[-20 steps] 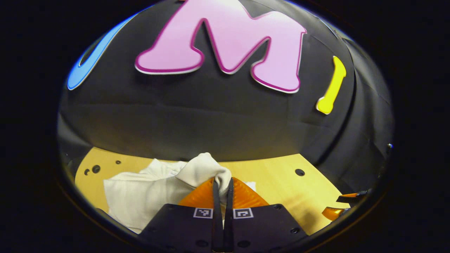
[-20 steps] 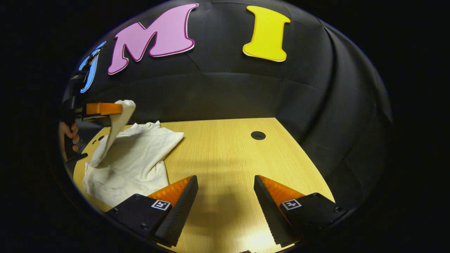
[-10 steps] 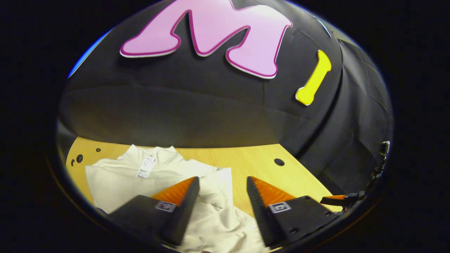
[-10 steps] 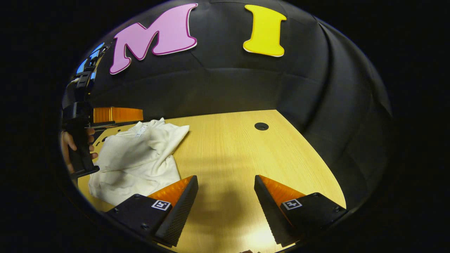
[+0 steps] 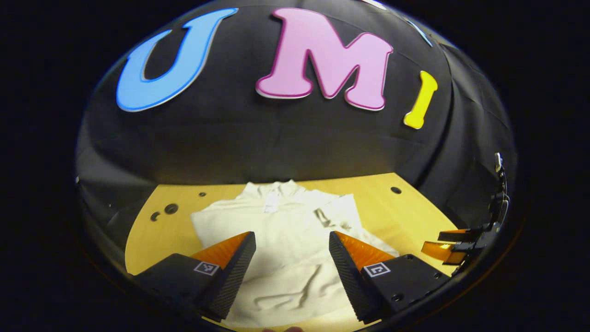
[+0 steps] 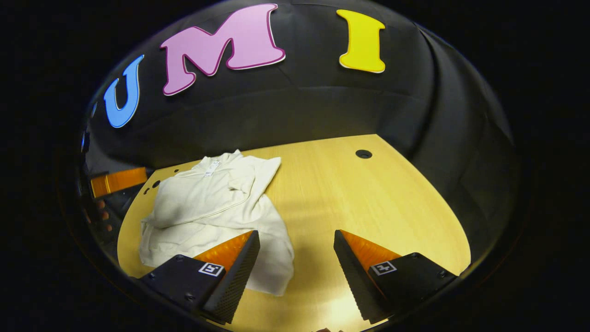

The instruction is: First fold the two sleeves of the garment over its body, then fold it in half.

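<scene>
In the left gripper view, the left gripper (image 5: 291,265) hung released above the bench (image 5: 156,235), its two fingers spread wide with nothing between them; the white sweatshirt (image 5: 281,230) lay directly ahead of and beneath it, collar toward the booth wall and hem toward the camera, so its long axis ran straight away along the gripper's own line. A sleeve (image 5: 339,214) lay folded in over the right side of the body, crumpled rather than flat; further right, at the edge of that view, the right gripper (image 5: 445,244) showed as orange fingers held off the cloth.

In the right gripper view, the right gripper (image 6: 297,272) was likewise released and empty, fingers apart over bare wood; the sweatshirt (image 6: 212,212) lay to its left and ahead, the near hem reaching just beside its left finger, while the left gripper (image 6: 119,181) sat beyond the garment's far-left edge with fingertips of the holding hand below it.

The coming move likely turned on this: the garment sat squarely under the left gripper and off to one side of the right (so the left was nearer the body, the right nearer the hem corner). The right gripper view showed a fold line crossing the chest, which the left gripper view left unclear; I could not tell whether both sleeves were fully in.
</scene>
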`<action>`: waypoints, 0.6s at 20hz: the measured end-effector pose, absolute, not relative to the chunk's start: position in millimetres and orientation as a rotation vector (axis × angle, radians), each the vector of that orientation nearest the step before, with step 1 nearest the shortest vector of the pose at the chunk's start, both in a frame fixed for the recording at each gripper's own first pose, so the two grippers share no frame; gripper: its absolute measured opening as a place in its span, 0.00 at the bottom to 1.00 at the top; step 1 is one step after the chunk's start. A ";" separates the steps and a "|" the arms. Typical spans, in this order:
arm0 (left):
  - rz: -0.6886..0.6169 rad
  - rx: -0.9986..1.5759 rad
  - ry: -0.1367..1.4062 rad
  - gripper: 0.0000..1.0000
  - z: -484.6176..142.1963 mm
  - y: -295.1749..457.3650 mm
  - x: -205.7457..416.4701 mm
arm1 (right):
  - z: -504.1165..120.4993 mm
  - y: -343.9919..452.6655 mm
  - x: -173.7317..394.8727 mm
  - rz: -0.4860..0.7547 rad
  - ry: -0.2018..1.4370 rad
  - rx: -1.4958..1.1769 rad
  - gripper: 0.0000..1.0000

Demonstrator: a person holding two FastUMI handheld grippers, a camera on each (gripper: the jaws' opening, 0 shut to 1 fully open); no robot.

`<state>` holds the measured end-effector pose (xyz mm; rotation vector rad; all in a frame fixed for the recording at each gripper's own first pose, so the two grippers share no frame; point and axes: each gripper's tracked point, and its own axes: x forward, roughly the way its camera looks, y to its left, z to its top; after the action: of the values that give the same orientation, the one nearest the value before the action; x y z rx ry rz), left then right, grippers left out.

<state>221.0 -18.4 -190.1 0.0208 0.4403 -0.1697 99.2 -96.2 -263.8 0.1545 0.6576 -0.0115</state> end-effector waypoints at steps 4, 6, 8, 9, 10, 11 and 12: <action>-0.058 -0.048 0.525 0.98 -240.1 49.6 181.1 | -287.5 -80.1 89.9 -0.021 0.716 0.151 0.99; -0.015 -0.064 0.573 0.97 -271.8 75.8 166.9 | -302.5 -67.3 87.3 -0.009 0.748 0.189 0.98; 0.010 -0.084 0.627 0.98 -298.7 90.4 153.4 | -318.5 -62.6 83.3 -0.019 0.775 0.215 0.99; 0.015 -0.087 0.641 0.98 -307.2 95.2 148.3 | -326.1 -60.3 80.8 -0.025 0.790 0.217 0.99; 0.024 -0.082 0.656 0.98 -316.5 100.5 144.4 | -333.4 -56.6 80.0 -0.027 0.801 0.216 0.99; 0.030 -0.076 0.670 0.98 -324.8 105.3 139.2 | -339.1 -54.7 78.6 -0.025 0.811 0.208 0.99; 0.034 -0.077 0.682 0.98 -329.1 106.0 137.2 | -344.8 -52.9 76.8 -0.023 0.822 0.193 0.99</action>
<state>137.2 106.0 -329.1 -0.0766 0.6821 0.0338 76.8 -52.9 -344.8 0.1933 0.8216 -0.0228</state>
